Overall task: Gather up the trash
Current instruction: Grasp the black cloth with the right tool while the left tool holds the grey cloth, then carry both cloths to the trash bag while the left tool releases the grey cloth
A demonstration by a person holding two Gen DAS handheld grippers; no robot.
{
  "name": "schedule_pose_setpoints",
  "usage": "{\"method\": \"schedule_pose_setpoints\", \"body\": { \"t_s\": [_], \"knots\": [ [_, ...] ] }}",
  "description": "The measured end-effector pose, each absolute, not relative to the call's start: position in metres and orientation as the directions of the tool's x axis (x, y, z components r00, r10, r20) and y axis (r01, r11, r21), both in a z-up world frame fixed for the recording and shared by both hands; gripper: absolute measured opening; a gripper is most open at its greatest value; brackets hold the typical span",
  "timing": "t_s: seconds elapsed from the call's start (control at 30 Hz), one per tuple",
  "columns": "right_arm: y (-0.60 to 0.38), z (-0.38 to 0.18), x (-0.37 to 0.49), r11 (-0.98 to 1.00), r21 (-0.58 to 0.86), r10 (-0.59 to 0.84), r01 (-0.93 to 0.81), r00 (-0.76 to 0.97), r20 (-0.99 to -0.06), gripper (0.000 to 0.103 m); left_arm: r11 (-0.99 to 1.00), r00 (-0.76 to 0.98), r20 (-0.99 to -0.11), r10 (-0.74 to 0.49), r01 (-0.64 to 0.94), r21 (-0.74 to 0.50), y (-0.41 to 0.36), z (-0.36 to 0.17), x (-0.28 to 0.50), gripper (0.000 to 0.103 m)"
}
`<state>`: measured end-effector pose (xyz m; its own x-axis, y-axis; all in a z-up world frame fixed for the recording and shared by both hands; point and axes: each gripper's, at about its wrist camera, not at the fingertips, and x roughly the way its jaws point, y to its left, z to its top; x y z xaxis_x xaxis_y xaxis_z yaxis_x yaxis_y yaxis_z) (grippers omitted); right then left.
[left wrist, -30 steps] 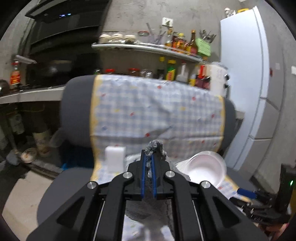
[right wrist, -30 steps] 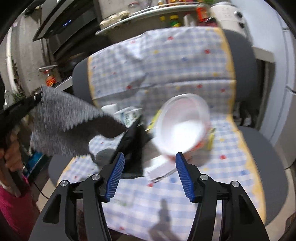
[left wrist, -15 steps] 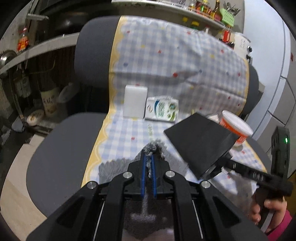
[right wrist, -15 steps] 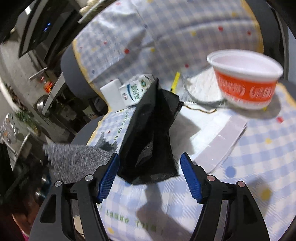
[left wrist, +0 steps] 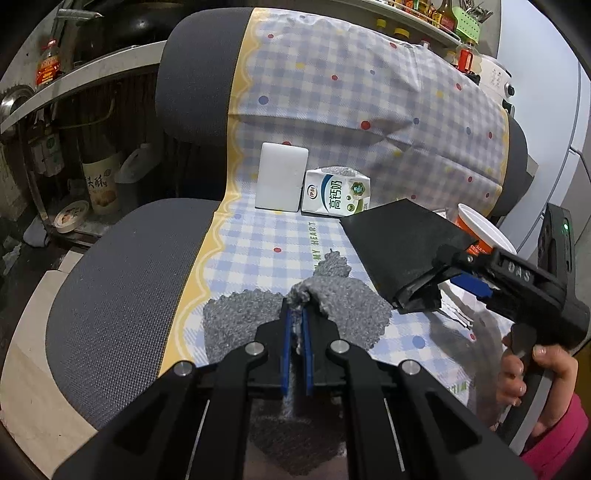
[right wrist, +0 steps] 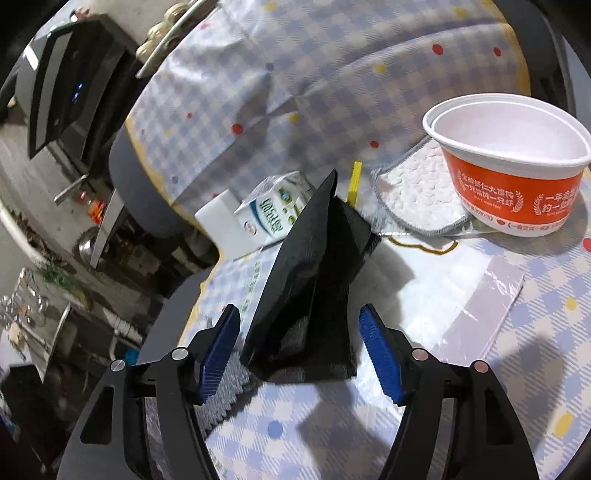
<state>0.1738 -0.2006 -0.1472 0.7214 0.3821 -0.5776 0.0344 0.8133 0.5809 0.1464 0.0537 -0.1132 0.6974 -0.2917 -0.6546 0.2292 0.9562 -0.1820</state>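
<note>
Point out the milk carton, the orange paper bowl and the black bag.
milk carton (left wrist: 335,195), left wrist view, printed front face
orange paper bowl (right wrist: 515,194), right wrist view, orange outer wall
black bag (right wrist: 314,291), right wrist view, middle of its side

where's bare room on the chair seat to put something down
Free: the checked cover between the milk carton and the grey cloth, and the bare mesh seat beside its yellow edge. Crowded: around the black bag, the orange bowl and the white pad.

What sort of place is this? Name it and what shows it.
Likely a home kitchen: a shelf of sauce bottles runs along the wall, a range hood hangs nearby, and a cloth-draped office chair holds the trash.
</note>
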Motion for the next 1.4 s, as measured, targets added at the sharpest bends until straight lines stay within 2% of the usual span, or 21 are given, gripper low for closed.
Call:
{"method": "schedule_pose_setpoints", "body": {
  "t_s": [0.07,0.13,0.2,0.33,0.37,0.47,0.7,0.87,1.1,1.4],
  "knots": [
    [-0.203,-0.152,0.188,0.806,0.587,0.368,0.077,0.711,-0.599,0.068,0.955,0.694,-0.657,-0.294,0.232,-0.184,0.053,-0.114,0.148,0.004],
    [-0.205,-0.160,0.200,0.797,0.595,0.368,0.105,0.697,-0.616,0.060,0.956,0.689,-0.663,-0.293,0.230,-0.184,0.052,-0.116,0.150,0.004],
    [-0.207,-0.173,0.213,0.771,0.624,0.398,0.129,0.666,-0.630,0.043,0.957,0.685,-0.668,-0.289,0.230,-0.178,0.052,-0.118,0.151,0.004],
    [-0.202,-0.179,0.213,0.777,0.622,0.421,0.097,0.654,-0.628,0.024,0.961,0.670,-0.690,-0.275,0.219,-0.171,0.052,-0.125,0.155,0.004],
    [-0.202,-0.174,0.210,0.780,0.622,0.426,0.073,0.665,-0.613,0.014,0.961,0.668,-0.692,-0.274,0.218,-0.170,0.053,-0.126,0.155,0.004],
    [-0.199,-0.148,0.200,0.817,0.576,0.403,0.010,0.705,-0.584,0.007,0.962,0.679,-0.682,-0.272,0.218,-0.167,0.053,-0.121,0.151,0.004],
    [-0.215,-0.069,0.134,0.890,0.447,0.330,-0.093,0.808,-0.489,0.006,0.942,0.741,-0.584,-0.332,0.294,-0.163,0.035,-0.079,0.128,0.003],
    [-0.236,-0.043,0.071,0.924,0.374,0.259,-0.081,0.852,-0.455,0.007,0.899,0.762,-0.486,-0.429,0.412,-0.147,0.003,-0.037,0.100,0.003],
    [-0.288,-0.034,-0.020,0.948,0.316,0.113,0.031,0.898,-0.426,0.007,0.779,0.677,-0.417,-0.606,0.611,-0.139,-0.067,-0.003,0.057,0.003],
    [-0.364,-0.043,-0.119,0.919,0.292,-0.111,0.265,0.884,-0.454,0.007,0.574,0.490,-0.395,-0.777,0.810,-0.122,-0.172,-0.006,-0.006,0.004]
  ]
}}
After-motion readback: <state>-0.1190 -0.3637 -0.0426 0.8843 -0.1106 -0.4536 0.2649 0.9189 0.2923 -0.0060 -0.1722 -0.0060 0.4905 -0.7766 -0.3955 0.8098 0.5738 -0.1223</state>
